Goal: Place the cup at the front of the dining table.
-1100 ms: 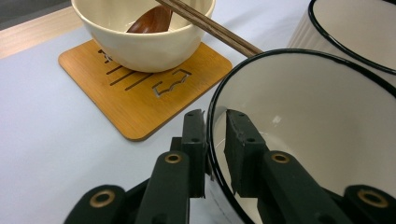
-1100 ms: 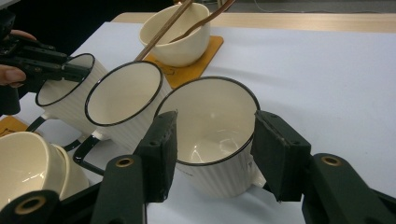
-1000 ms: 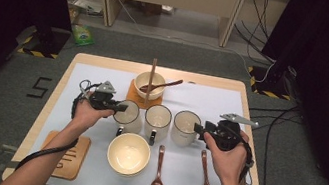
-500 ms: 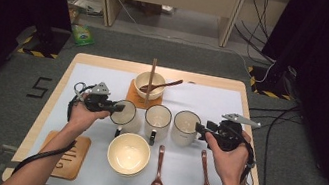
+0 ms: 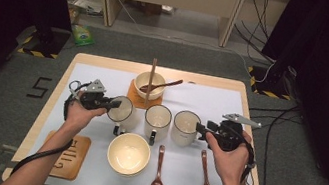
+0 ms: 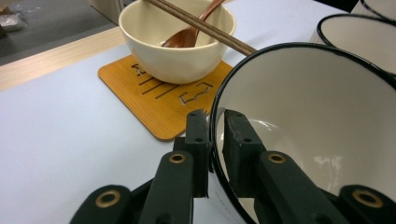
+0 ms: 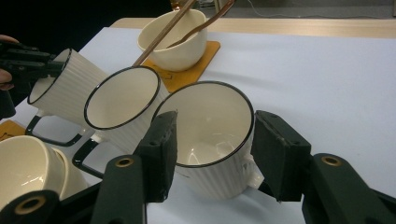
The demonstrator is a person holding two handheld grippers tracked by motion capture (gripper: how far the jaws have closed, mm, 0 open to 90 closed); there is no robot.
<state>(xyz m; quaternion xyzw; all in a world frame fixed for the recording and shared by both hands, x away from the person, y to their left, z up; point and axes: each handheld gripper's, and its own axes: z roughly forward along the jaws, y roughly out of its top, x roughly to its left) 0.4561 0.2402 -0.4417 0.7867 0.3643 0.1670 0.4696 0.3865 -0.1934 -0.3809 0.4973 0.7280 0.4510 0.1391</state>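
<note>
I have the left mug (image 6: 308, 135) by its rim: my left tongs (image 6: 215, 140) are clenched on the wall, one jaw inside and one outside, and the mug tips toward my left hand at the left end of the row of three. Taking the middle mug (image 5: 157, 120) as the landmark, the right mug (image 7: 210, 140) stands just beside it on the other side, and my right tongs (image 7: 212, 156) sit released, jaws spread to either side of that mug's rim, not yet gripping. Beyond the middle mug a bowl (image 5: 149, 86) with chopsticks rests on a coaster; nearer me lie a second bowl (image 5: 129, 154) and two spoons. I judge this the pick-up step; next I should close the right tongs, then lift both mugs clear of the tabletop (image 5: 256, 138).
</note>
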